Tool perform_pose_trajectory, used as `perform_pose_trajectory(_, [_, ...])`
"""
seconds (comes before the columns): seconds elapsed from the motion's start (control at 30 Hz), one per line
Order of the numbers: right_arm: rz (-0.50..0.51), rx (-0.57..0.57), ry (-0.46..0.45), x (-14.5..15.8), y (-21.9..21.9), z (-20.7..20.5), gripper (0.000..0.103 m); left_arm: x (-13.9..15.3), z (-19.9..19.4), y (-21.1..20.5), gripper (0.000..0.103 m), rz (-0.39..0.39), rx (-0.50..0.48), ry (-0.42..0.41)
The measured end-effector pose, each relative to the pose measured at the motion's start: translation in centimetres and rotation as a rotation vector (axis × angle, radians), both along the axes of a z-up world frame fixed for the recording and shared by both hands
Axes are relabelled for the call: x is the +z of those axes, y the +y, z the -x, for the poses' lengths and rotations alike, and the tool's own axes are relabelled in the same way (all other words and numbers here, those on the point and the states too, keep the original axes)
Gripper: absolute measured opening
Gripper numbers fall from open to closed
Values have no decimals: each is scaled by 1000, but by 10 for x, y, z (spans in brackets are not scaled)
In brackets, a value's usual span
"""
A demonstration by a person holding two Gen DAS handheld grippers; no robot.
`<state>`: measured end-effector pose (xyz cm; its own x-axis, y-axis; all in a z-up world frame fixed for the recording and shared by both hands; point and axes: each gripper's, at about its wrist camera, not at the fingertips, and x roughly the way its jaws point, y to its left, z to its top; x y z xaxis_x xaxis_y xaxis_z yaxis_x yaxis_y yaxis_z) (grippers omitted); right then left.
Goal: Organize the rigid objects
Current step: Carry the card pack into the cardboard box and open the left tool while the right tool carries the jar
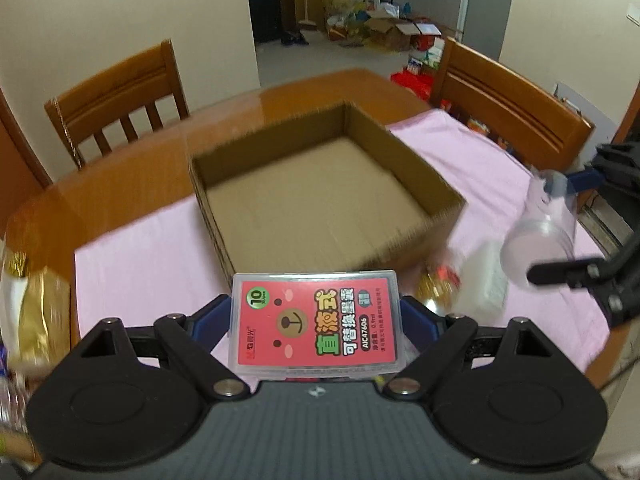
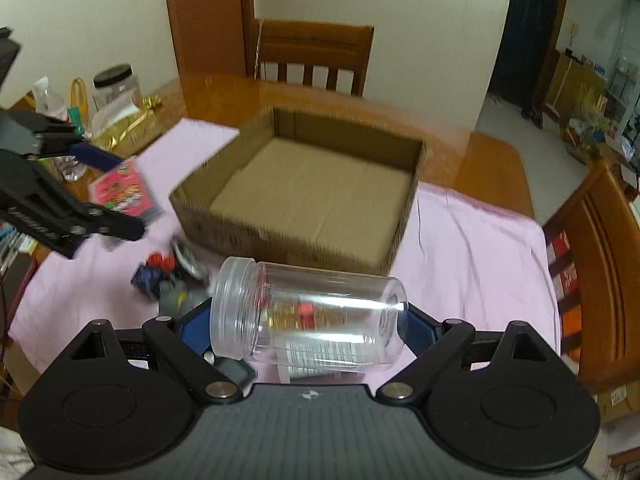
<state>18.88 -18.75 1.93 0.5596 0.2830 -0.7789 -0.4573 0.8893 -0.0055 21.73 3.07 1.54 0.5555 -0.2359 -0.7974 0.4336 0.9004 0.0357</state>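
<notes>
While a shallow cardboard box (image 1: pixel 320 192) sits open and bare-floored on a pink cloth (image 1: pixel 140 260), two hand-held grippers hang above the cloth on its near side, each clamped on an item. The left gripper (image 1: pixel 316 320) pinches a flat clear plastic case with a pink bear label (image 1: pixel 315 320) between its blue pads, the case lying face up with its far edge just short of the box's front wall. The right gripper (image 2: pixel 308 320) squeezes a transparent, lidless plastic jar (image 2: pixel 308 316) end to end, one blue pad at the threaded mouth and the other at the base, so the jar lies on its side across the jaws. Seen from the left wrist camera, the jar rides at the right edge of the picture, off the box's near right corner; seen from the right wrist camera, the pink case shows blurred to the left of the box. Small items, blurred but with red, blue and grey parts (image 2: pixel 168 276), lie on the cloth between the two grippers, near the box's front wall. The cloth covers part of a glossy wooden table (image 1: pixel 132 184), with wooden chairs (image 1: pixel 116 104) drawn up at its far sides. A black-lidded jar (image 2: pixel 116 84), a spray bottle (image 2: pixel 48 98) and gold ribbon (image 2: pixel 132 120) crowd the table's left end
</notes>
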Motion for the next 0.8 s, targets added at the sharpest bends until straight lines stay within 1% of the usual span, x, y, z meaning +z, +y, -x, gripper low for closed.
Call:
perform_pose_trajectory(0.2, [-26, -21, -28, 7, 8, -26, 95, -2, -52, -6, 89, 36, 24, -16])
perform_pose_trajectory(0.4, [-39, -62, -21, 6, 13, -47, 95, -14, -97, -14, 89, 29, 33, -22])
perform_pose_trajectory(0.6, [-29, -91, -19, 7, 16, -55, 95, -29, -129, -16, 89, 34, 44, -7])
perform_pose_trajectory(0.67, [-22, -101, -16, 6, 17, -58, 95, -31, -138, -17, 89, 44, 57, -35])
perform_pose_trajectory(0.73, [-15, -110, -14, 6, 19, -60, 95, -32, -146, -18, 90, 59, 92, -68])
perform_pose_trajectory(0.8, [-6, -121, -12, 6, 21, -63, 95, -33, -151, -19, 92, 67, 92, -74])
